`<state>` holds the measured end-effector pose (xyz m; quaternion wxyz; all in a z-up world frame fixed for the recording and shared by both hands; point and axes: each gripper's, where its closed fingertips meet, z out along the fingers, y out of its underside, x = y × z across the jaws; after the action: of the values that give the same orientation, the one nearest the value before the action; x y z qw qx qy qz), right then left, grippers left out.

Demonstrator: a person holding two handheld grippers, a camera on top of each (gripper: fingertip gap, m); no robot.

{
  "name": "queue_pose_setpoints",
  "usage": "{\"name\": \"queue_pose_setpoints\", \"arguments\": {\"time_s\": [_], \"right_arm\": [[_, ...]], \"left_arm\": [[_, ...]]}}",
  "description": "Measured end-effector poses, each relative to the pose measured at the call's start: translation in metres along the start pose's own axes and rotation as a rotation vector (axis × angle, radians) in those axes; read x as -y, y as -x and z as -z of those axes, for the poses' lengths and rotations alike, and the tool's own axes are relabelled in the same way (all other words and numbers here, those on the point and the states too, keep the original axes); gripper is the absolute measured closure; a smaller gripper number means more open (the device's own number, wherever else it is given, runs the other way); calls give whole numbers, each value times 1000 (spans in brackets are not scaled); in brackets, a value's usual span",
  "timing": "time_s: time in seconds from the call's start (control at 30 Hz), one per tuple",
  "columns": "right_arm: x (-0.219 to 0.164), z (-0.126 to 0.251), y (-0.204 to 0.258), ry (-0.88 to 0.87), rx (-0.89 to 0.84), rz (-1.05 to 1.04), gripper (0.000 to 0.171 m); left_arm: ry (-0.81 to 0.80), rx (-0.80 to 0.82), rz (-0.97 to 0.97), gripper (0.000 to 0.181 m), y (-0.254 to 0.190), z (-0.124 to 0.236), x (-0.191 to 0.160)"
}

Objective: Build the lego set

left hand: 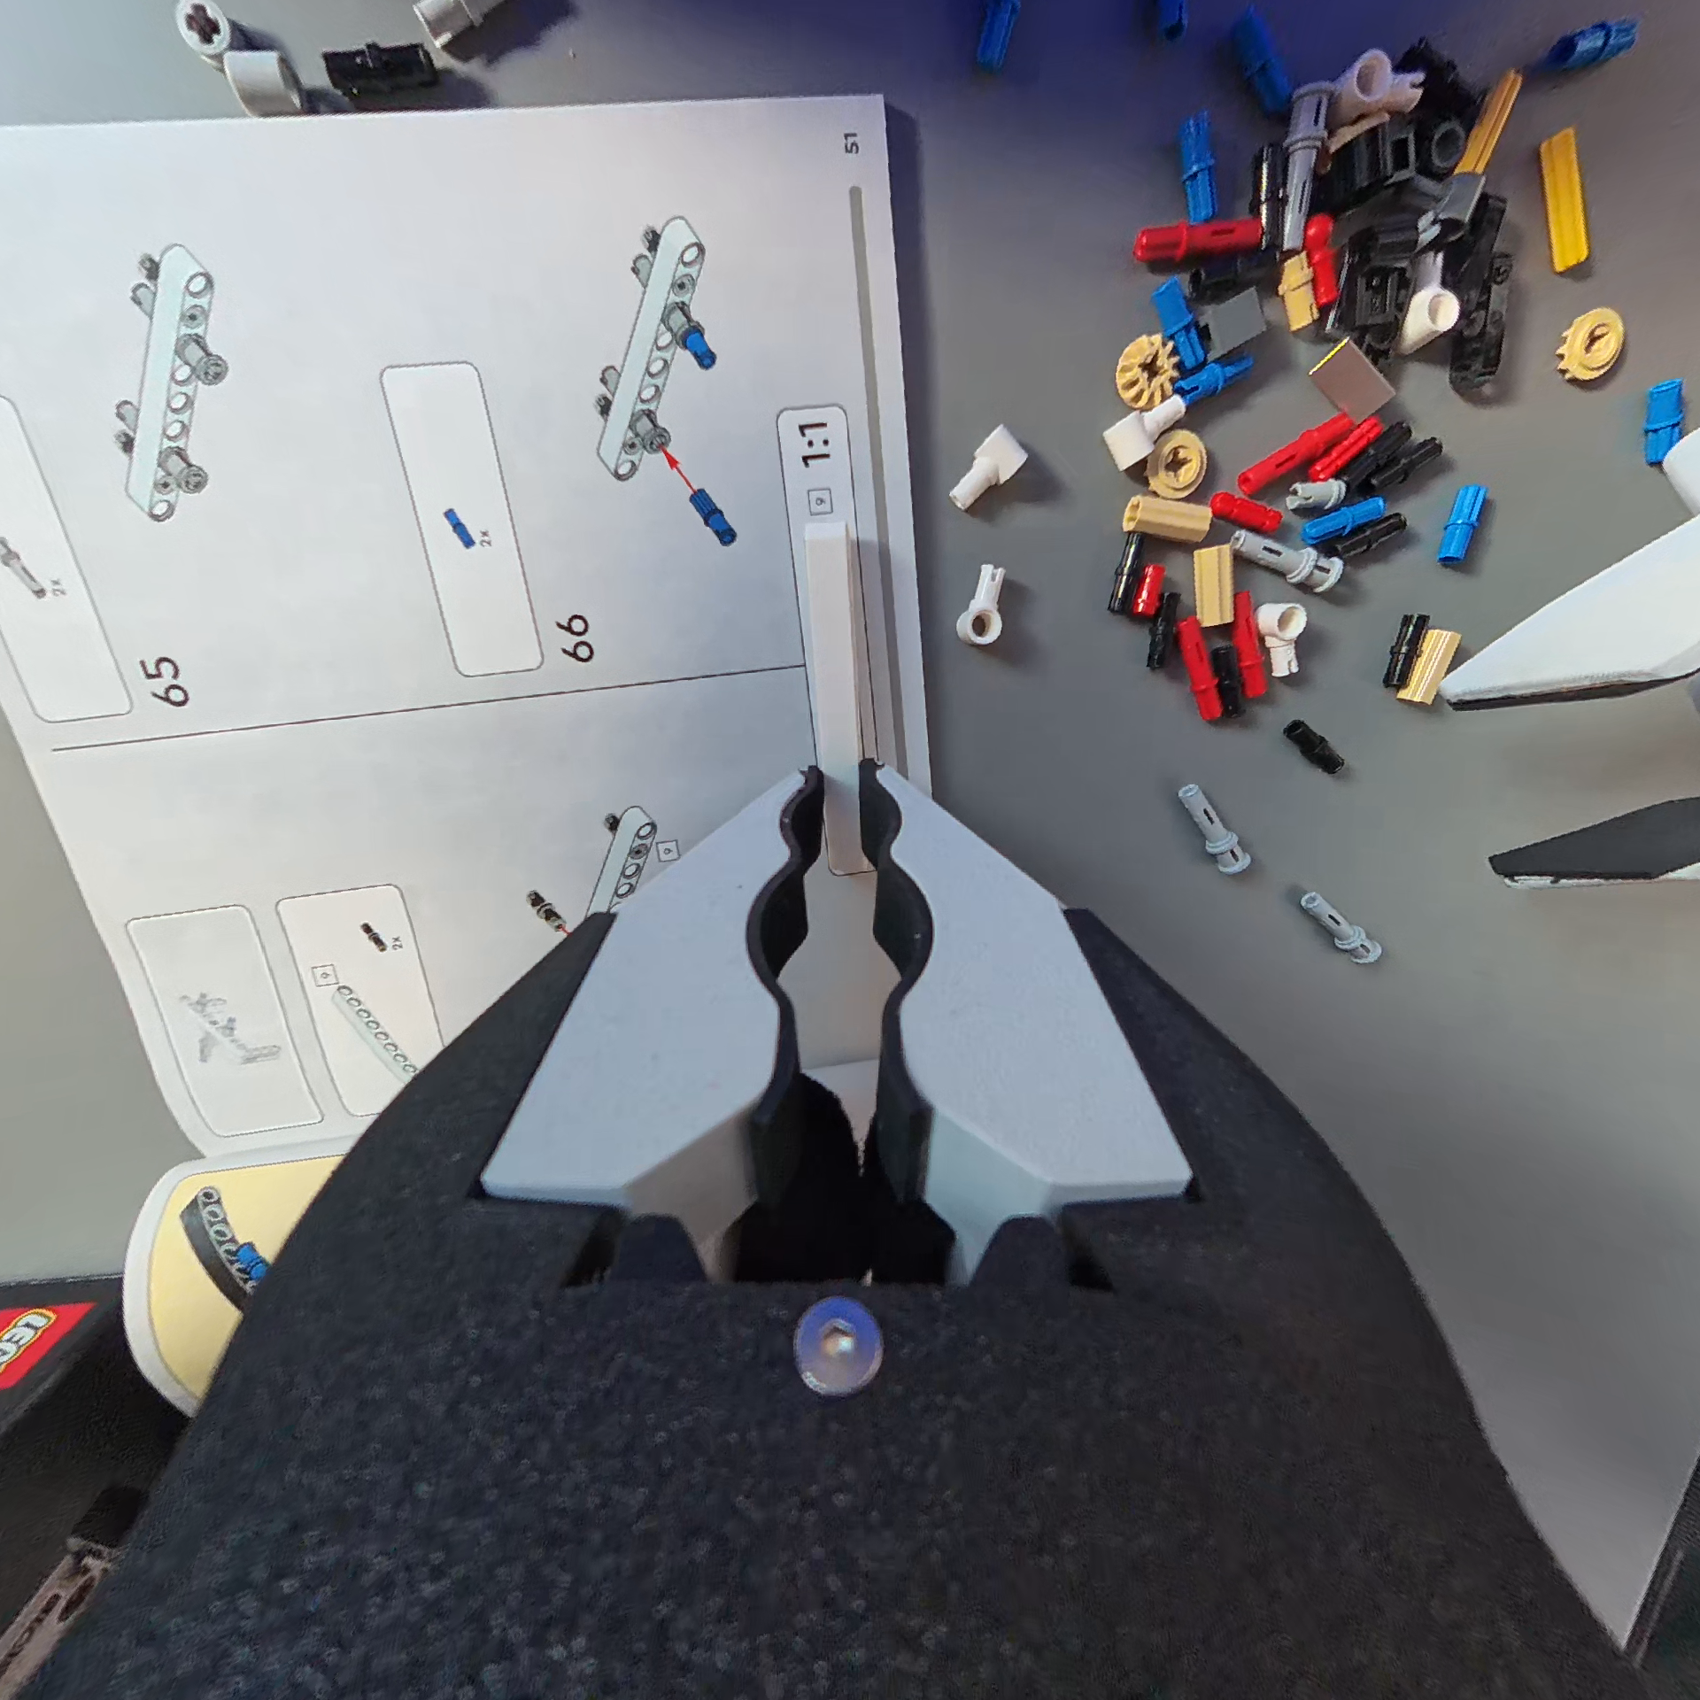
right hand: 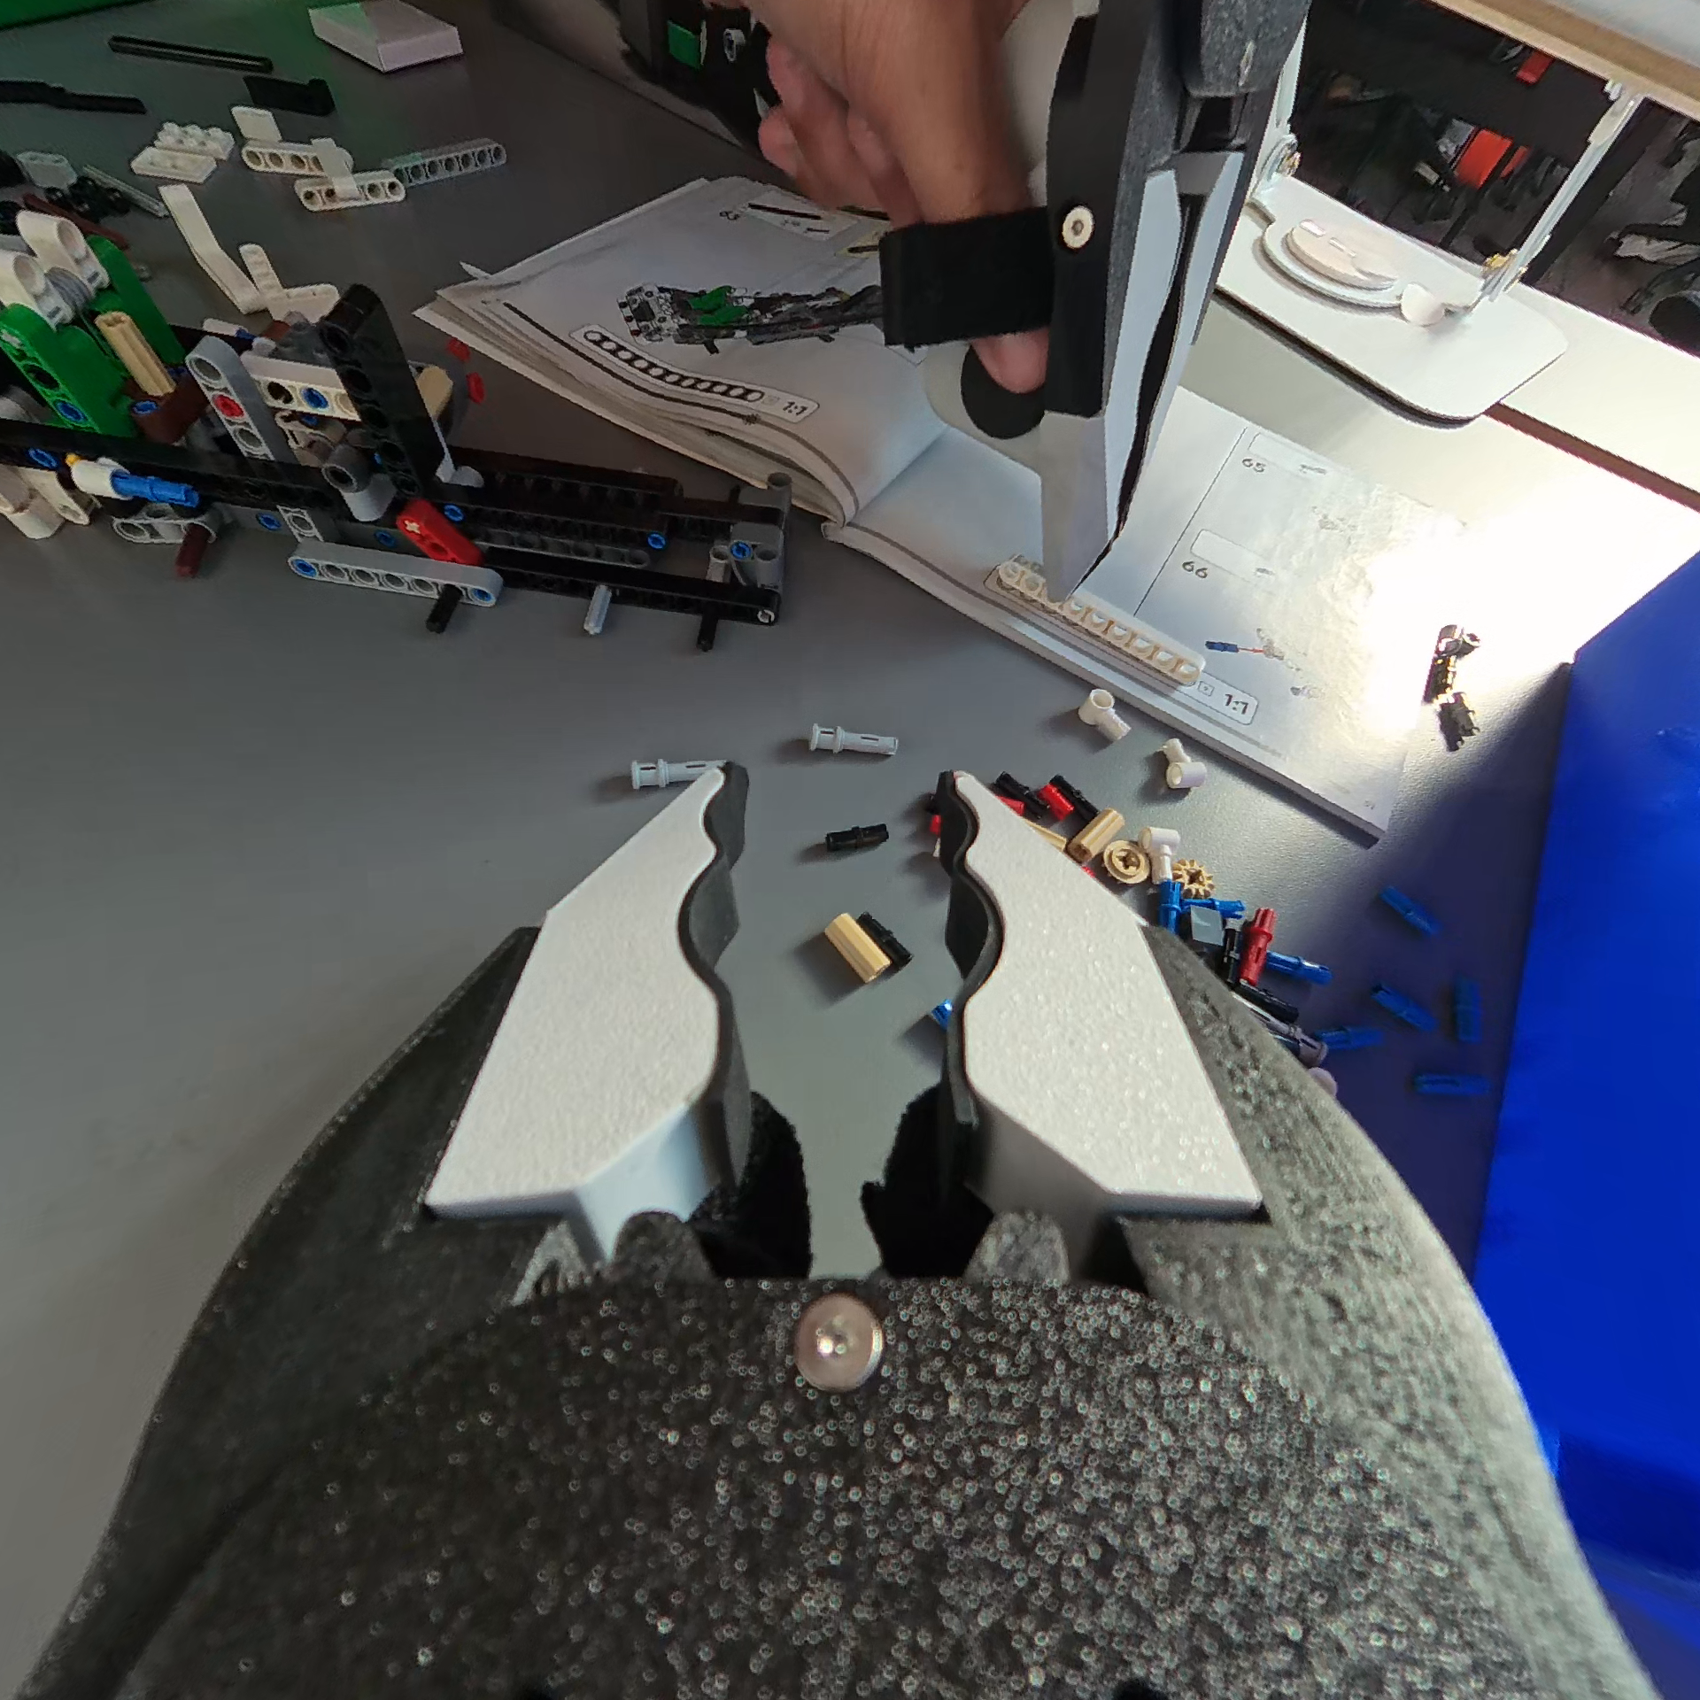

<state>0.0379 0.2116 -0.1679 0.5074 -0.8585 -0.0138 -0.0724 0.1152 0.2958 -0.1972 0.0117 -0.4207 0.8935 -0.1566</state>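
A long white beam (left hand: 835, 644) lies on the right margin of the open instruction booklet (left hand: 368, 552). My left gripper (left hand: 842, 780) is shut on the beam's near end, pads on both sides. The right wrist view shows it from the side, tips down on the beam (right hand: 1131, 648), held by a person's hand (right hand: 874, 120). My right gripper (right hand: 839, 784) is open and empty, low over the grey table, with a black pin (right hand: 855, 837) and a tan connector (right hand: 857, 946) between its fingers. It also shows at the right edge of the left wrist view (left hand: 1472, 777).
A pile of small pins, gears and connectors (left hand: 1334, 322) lies right of the booklet. Two grey pins (left hand: 1214, 828) lie apart from it. The partly built black and green model (right hand: 368, 497) stands at the left. A blue surface (right hand: 1610, 920) borders the right. The tips of one gripper are about 12 cm away from the tips of the other.
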Motion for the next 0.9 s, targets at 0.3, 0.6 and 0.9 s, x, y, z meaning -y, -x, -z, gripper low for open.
{"name": "queue_pose_setpoints", "arguments": {"time_s": [0.3, 0.6, 0.9], "right_arm": [[0, 0, 0, 0, -2, 6, 130], [0, 0, 1, 2, -3, 10, 130], [0, 0, 1, 3, -5, 18, 130]], "left_arm": [[-27, -10, 62, 176, 0, -1, 0], [-58, -18, 135, 176, 1, 0, 1], [-27, 36, 68, 176, 0, -1, 0]]}}
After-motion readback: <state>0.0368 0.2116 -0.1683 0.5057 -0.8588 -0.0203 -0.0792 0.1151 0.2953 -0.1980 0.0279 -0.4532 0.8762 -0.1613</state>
